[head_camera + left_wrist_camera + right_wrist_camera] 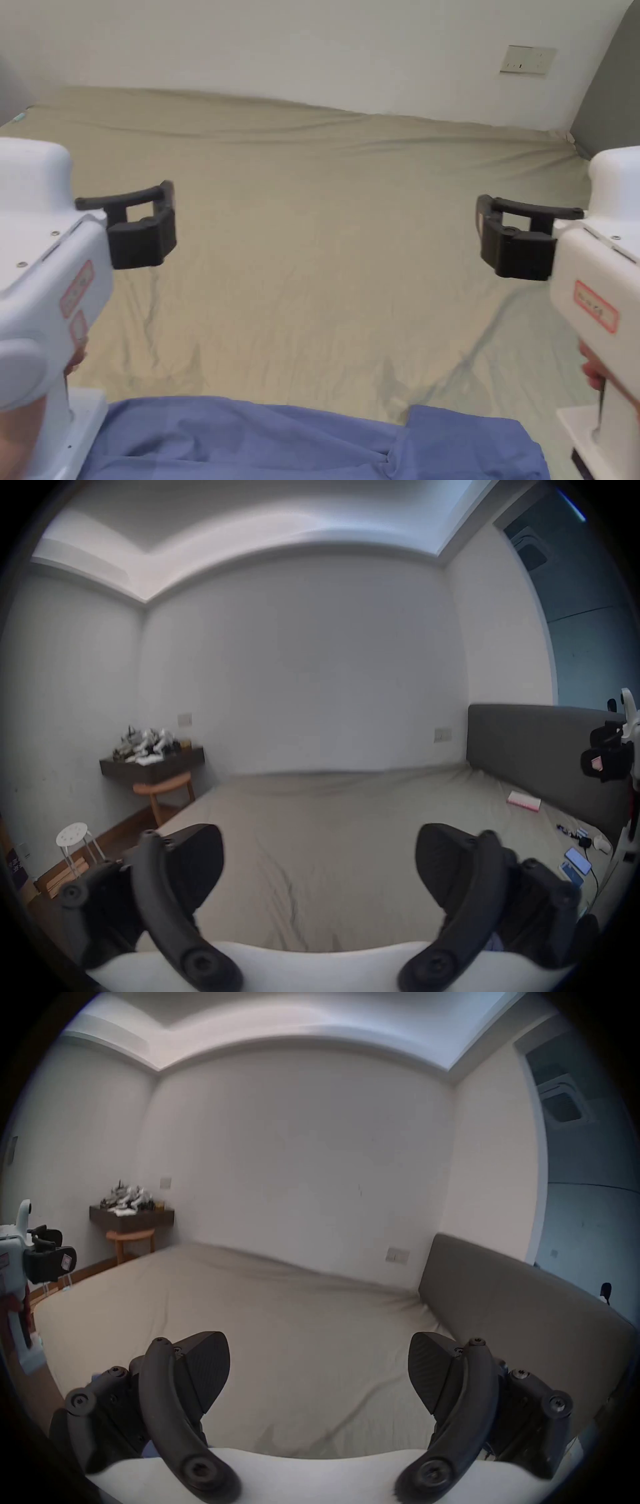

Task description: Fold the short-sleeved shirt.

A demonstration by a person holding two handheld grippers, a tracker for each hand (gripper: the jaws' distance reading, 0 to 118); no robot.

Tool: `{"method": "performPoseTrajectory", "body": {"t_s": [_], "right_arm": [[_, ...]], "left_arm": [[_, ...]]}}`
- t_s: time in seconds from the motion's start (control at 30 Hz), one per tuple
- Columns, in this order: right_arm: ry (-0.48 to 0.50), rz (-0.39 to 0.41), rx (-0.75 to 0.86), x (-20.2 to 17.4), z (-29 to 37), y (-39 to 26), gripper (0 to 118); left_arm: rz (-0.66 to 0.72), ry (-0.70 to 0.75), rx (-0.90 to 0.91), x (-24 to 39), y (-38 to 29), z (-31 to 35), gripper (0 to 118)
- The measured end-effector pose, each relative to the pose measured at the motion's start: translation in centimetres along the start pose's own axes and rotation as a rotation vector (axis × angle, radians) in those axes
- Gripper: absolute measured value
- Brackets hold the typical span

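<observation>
A blue shirt (pixel 312 440) lies on the bed at the near edge, along the bottom of the head view, partly cut off by the frame. My left gripper (pixel 167 219) is held up above the bed at the left, well beyond the shirt, and it is open with nothing between its jaws (pixel 318 864). Level with it at the right, my right gripper (pixel 482 234) is also open and empty (pixel 318 1373). Each gripper appears in the other's view: the right gripper (pixel 606 757) at the far right, the left gripper (pixel 48 1262) at the far left.
The bed's beige sheet (pixel 325 250) stretches to a white wall. A grey headboard (pixel 519 1303) runs along the right side. Phones, a cable and a pink box (pixel 523 800) lie by the headboard. A cluttered shelf (pixel 152 767), a wooden stool and a white stool (pixel 72 836) stand left of the bed.
</observation>
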State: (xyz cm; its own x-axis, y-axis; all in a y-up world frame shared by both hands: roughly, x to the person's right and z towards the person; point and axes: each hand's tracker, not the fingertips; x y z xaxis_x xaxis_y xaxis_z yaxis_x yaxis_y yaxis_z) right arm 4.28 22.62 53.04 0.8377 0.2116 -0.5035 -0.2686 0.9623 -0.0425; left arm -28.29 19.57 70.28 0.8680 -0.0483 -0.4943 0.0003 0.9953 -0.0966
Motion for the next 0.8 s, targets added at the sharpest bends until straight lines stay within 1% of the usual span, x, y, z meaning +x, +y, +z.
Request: {"method": "performPoseTrajectory", "body": {"t_s": [0.03, 0.1, 0.13, 0.17, 0.2, 0.23, 0.27, 0.3, 0.4, 0.6, 0.8], "right_arm": [[0.016, 0.005, 0.007, -0.9, 0.3, 0.1, 108], [0.031, 0.017, 0.008, -2.5, 0.3, 0.0, 99], [0.044, 0.029, 0.016, -3.3, 0.4, -0.1, 87], [0.054, 0.038, 0.022, -3.9, 0.6, -0.3, 54], [0.053, 0.046, 0.029, -4.7, 0.5, -0.7, 19], [0.013, 0.07, 0.047, -5.2, 0.6, -1.1, 2], [0.024, 0.057, 0.05, -5.7, 0.7, -1.6, 2], [0.027, 0.072, 0.05, -5.9, 0.7, -1.7, 2], [0.022, 0.091, 0.048, -6.7, 0.7, -2.3, 2], [-0.014, 0.109, 0.058, -6.5, 0.7, -2.4, 2], [-0.024, 0.128, 0.053, -6.6, 0.0, -2.9, 2]], "left_arm": [[-0.009, -0.007, 0.022, 0.8, 0.3, 0.3, 96], [-0.033, 0.001, 0.06, 2.5, 0.6, 1.1, 50], [-0.045, -0.002, 0.07, 3.3, 0.7, 1.5, 29], [-0.054, -0.008, 0.08, 3.5, 0.3, 1.3, 12], [-0.07, -0.016, 0.083, 4.2, 0.1, 1.5, 11], [-0.085, -0.02, 0.083, 4.8, -0.1, 1.7, 10], [-0.091, -0.018, 0.082, 5.4, -0.3, 1.8, 2], [-0.106, -0.018, 0.086, 5.8, -0.8, 1.7, 0], [-0.148, -0.004, 0.097, 6.7, -1.3, 1.9, 0], [-0.129, -0.005, 0.096, 6.5, -0.9, 1.3, 0], [-0.131, -0.005, 0.057, 5.9, -1.7, -0.2, 0]]}}
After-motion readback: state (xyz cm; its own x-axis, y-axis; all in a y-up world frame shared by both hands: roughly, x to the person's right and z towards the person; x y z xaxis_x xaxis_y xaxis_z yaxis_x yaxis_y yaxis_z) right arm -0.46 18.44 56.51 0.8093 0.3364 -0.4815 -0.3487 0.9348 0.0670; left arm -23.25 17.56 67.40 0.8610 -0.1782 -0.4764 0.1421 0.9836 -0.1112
